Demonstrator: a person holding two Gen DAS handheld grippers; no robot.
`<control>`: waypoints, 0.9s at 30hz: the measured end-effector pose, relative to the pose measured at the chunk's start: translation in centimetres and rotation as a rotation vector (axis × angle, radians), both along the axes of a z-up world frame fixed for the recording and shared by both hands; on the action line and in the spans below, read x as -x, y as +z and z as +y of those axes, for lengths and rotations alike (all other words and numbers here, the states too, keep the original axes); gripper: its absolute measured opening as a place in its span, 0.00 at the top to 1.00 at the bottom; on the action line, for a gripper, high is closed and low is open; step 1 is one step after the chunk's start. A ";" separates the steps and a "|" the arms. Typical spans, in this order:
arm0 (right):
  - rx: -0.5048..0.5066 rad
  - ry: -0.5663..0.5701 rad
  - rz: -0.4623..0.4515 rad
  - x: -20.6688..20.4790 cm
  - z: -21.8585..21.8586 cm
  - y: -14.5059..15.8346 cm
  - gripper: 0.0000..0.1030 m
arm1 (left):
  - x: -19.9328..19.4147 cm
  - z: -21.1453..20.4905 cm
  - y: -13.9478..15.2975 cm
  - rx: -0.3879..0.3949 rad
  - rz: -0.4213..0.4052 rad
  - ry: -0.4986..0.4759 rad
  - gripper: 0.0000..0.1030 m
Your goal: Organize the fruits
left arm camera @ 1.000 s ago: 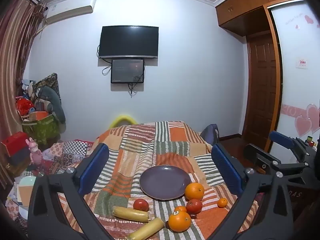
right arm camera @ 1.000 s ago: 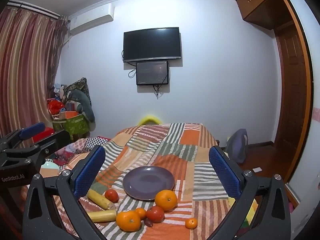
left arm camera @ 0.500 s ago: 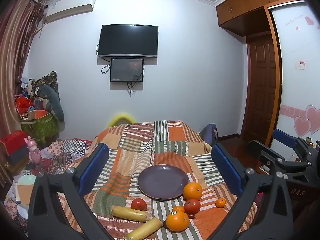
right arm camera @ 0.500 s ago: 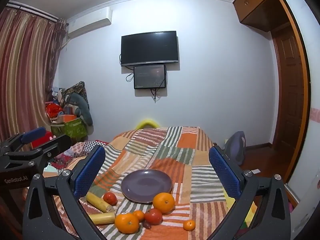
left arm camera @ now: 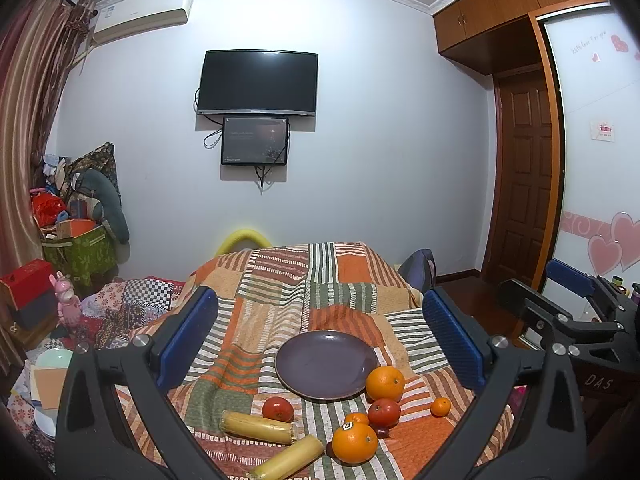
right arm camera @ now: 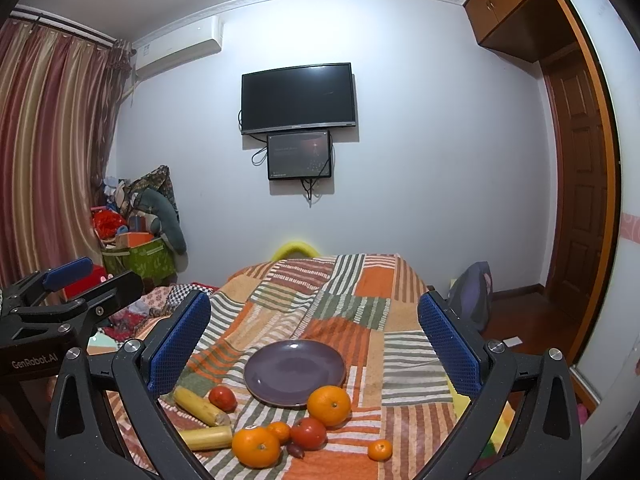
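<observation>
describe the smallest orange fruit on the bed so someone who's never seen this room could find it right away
Find the purple plate on the striped blanket. A cluster of fruit lies in front of it, toward the cameras. The tiny mandarin sits alone to the right of that cluster, touching nothing, far smaller than the two big oranges.

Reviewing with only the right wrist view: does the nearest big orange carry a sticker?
Observer: Yes. The left wrist view shows a small round sticker on top of that orange.
Operator: What decorates the wardrobe panel at far right?
Observer: Pink heart stickers, low on it.
Operator: Any marking on the right hand-held gripper body?
Observer: "DAS" is printed on its side.
</observation>
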State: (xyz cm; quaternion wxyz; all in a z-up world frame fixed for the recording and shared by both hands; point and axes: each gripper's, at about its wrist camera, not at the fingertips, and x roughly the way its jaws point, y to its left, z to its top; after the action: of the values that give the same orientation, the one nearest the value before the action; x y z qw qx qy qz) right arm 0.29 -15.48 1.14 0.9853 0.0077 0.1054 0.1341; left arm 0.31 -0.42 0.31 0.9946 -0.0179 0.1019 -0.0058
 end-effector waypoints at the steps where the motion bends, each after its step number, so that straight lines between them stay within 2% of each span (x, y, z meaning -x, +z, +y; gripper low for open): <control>1: -0.001 0.000 0.000 0.0 0.0 0.0 0.00 | 0.0 0.0 0.0 0.000 -0.001 0.000 0.00; 27: -0.008 0.005 0.003 0.0 0.0 -0.1 0.00 | 0.5 -0.1 0.1 -0.004 -0.004 -0.007 0.00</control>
State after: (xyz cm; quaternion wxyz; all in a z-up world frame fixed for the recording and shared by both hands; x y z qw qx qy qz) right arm 0.26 -15.53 1.03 0.9847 0.0117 0.1064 0.1371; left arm -0.14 -0.55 0.41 0.9948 -0.0152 0.0998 -0.0092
